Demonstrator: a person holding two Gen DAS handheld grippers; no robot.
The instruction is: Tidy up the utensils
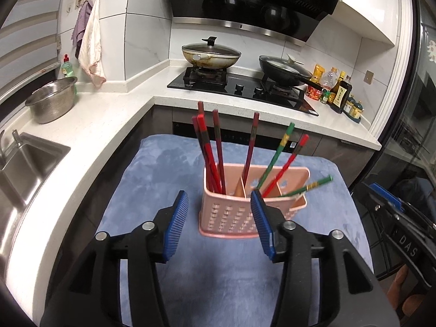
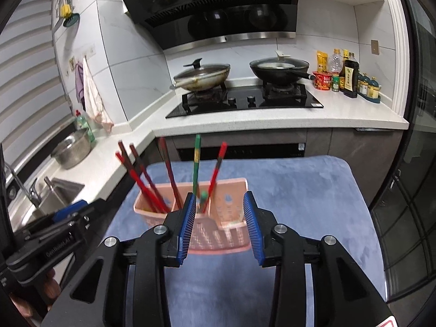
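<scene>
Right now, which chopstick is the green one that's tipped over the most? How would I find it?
Find the blue mat in front of the stove, then the pink basket standing on it. In its right compartment, the lowest green chopstick leans almost flat over the right rim, while the other sticks stand much steeper.

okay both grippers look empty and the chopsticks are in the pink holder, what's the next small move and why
Probably draw both back. The left hand-held gripper and right hand-held gripper are open and hold nothing, and every chopstick in view stands in the pink holder; none lies on the blue mat.
</scene>
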